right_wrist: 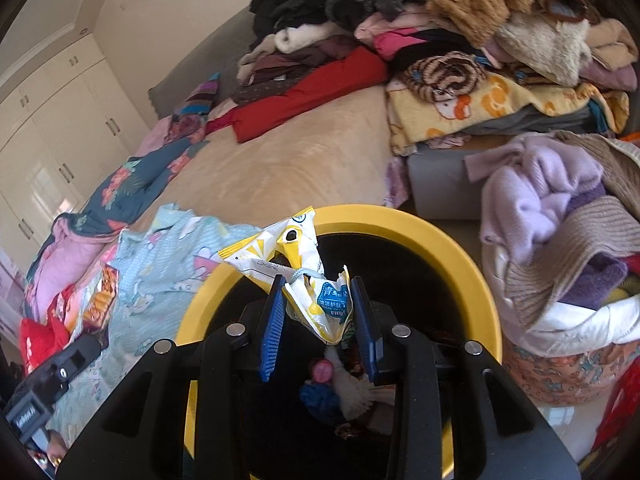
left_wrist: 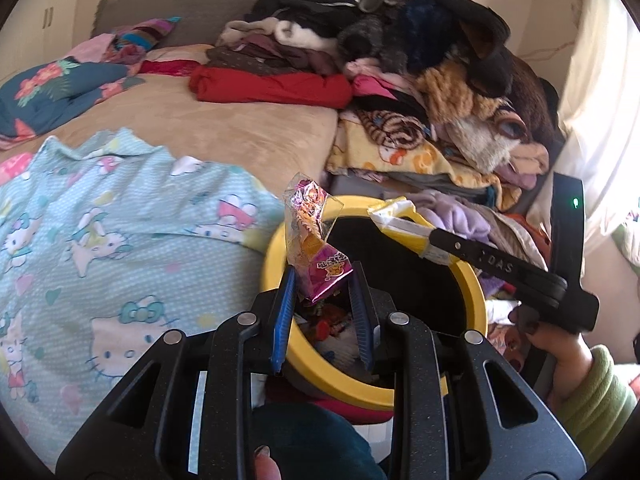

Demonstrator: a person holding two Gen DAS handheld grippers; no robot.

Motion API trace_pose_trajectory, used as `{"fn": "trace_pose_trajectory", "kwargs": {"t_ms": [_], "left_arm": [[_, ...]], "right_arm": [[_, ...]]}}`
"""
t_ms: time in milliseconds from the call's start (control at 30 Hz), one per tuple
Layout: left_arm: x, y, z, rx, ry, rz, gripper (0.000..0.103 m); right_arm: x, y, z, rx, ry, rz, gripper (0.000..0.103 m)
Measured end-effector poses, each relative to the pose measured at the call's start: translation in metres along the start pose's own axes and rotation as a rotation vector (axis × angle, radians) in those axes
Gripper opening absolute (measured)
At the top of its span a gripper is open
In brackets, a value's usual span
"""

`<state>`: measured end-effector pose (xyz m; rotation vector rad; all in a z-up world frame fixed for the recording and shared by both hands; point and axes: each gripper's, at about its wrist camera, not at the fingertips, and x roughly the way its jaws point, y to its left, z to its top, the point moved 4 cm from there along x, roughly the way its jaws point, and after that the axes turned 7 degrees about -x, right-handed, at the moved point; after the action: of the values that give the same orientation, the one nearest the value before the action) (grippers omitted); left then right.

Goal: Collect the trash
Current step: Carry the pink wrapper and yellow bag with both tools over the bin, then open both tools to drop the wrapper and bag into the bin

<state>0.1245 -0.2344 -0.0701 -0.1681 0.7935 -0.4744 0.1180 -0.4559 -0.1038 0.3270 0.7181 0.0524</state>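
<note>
- Two grippers, each clamped on trash: left gripper [left_wrist: 322,280] pinching a pink wrapper [left_wrist: 320,256], right gripper [right_wrist: 318,300] a yellow packet [right_wrist: 308,280].
- Both hang over the bin [right_wrist: 400,224] mouth, wrappers pointing up; right sits more centred.

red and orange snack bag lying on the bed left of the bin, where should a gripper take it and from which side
Take the snack bag by its upper crinkled edge, coming from above. It lies loose and flattish on the Hello Kitty blanket, so a raised fold is the easiest part to pinch. Both grippers hold wrappers now, so one must drop its load in the yellow bin first.
</note>
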Motion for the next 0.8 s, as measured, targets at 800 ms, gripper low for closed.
{"fn": "trace_pose_trajectory", "kwargs": {"t_ms": [800], "left_arm": [[0.062,-0.044,-0.018,0.125,0.134,-0.038,0.028]], "right_arm": [[-0.021,-0.024,0.008,0.019,0.032,-0.008,0.043]]}}
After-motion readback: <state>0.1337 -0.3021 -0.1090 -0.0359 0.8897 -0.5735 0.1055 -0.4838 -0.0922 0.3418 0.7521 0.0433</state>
